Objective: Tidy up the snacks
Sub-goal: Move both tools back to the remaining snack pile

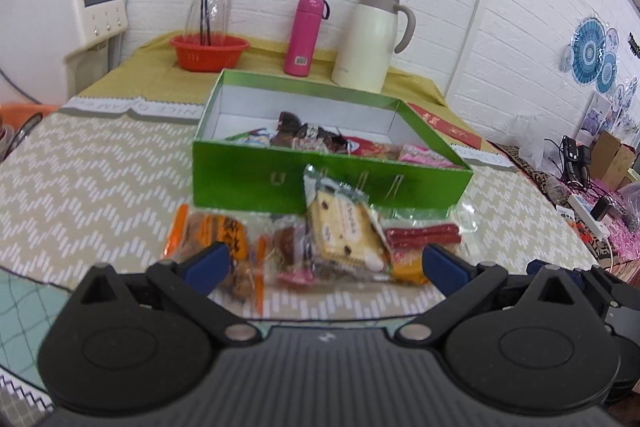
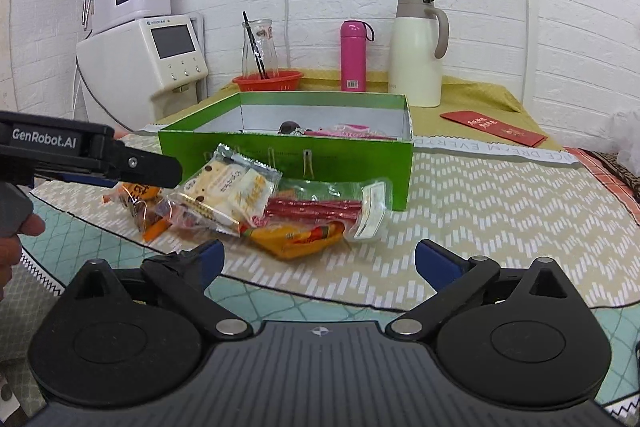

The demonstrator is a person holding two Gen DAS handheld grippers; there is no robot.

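Observation:
An open green box (image 1: 256, 179) (image 2: 352, 163) stands on the patterned tablecloth with several wrapped snacks inside. In front of it lies a pile of loose snacks: a cracker pack (image 1: 344, 231) (image 2: 228, 191) on top, a pack of red sausage sticks (image 1: 422, 233) (image 2: 316, 209), an orange packet (image 1: 208, 235) and a yellow packet (image 2: 296, 239). My left gripper (image 1: 326, 265) is open just short of the pile, fingers either side of it. My right gripper (image 2: 318, 259) is open and empty, a little back from the pile. The left gripper also shows in the right wrist view (image 2: 152, 171), above the pile's left end.
Behind the box stand a red basket with a glass carafe (image 1: 210, 51), a pink bottle (image 1: 305, 35) and a cream thermos jug (image 1: 370, 37). A water dispenser (image 2: 152, 63) stands at the back left. A red envelope (image 2: 492, 127) lies to the right. Clutter and cables (image 1: 588, 187) sit past the table's right edge.

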